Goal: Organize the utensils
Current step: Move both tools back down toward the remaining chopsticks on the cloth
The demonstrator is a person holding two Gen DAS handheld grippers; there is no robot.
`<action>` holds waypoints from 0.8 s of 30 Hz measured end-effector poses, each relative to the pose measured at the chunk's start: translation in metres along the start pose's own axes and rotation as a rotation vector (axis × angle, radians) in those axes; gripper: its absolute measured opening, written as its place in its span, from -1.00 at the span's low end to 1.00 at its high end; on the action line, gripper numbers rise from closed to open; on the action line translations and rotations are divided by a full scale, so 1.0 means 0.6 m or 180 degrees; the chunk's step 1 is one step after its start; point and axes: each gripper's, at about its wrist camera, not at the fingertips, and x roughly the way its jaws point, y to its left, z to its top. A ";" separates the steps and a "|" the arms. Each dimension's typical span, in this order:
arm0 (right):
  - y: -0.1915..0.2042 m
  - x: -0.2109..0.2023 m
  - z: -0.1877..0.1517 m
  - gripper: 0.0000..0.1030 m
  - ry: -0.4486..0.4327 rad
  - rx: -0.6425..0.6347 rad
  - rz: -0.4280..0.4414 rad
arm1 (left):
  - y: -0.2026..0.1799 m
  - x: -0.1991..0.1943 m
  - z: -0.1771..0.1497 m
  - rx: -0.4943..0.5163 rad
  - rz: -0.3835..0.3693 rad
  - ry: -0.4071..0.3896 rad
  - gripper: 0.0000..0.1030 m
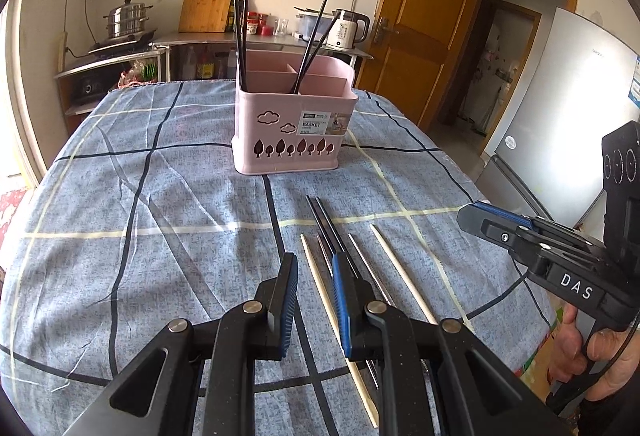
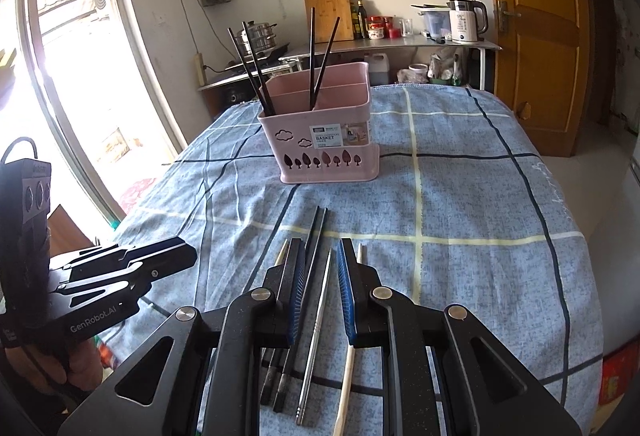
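Note:
A pink utensil basket [image 1: 294, 124] [image 2: 326, 142] stands on the table with several black chopsticks [image 1: 240, 32] [image 2: 320, 56] upright in its compartments. Loose chopsticks lie in front of it: a black pair [image 1: 326, 224] [image 2: 314, 236], metal ones [image 1: 366, 264] [image 2: 318, 320] and pale wooden ones [image 1: 394, 268] [image 2: 348, 376]. My left gripper [image 1: 314, 272] is open and empty, hovering over the near ends of the loose chopsticks. My right gripper [image 2: 320, 256] is open and empty above the metal chopstick. Each gripper also shows from the side in the other view, the right [image 1: 476, 214] and the left [image 2: 188, 250].
The table has a blue checked cloth [image 1: 160, 196] [image 2: 480, 196]. Behind it a counter holds a steamer pot [image 1: 126, 20], cutting board [image 1: 208, 0], jars and a kettle [image 1: 350, 28]. A wooden door [image 1: 420, 16] and a fridge [image 1: 560, 96] stand right; a glass door [image 2: 72, 56] left.

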 end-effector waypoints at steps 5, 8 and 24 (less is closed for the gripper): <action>-0.003 0.016 -0.003 -0.66 0.0088 0.0004 -0.0003 | 0.012 0.019 0.004 -0.0069 -0.0013 0.0078 -0.67; -0.008 0.027 -0.003 -0.66 0.0145 0.0029 -0.0002 | 0.016 0.031 0.005 -0.0092 -0.0021 0.0124 -0.67; -0.020 0.103 0.010 -0.66 0.0440 0.0106 0.0037 | 0.039 0.101 0.041 -0.0204 -0.0075 0.0283 -0.67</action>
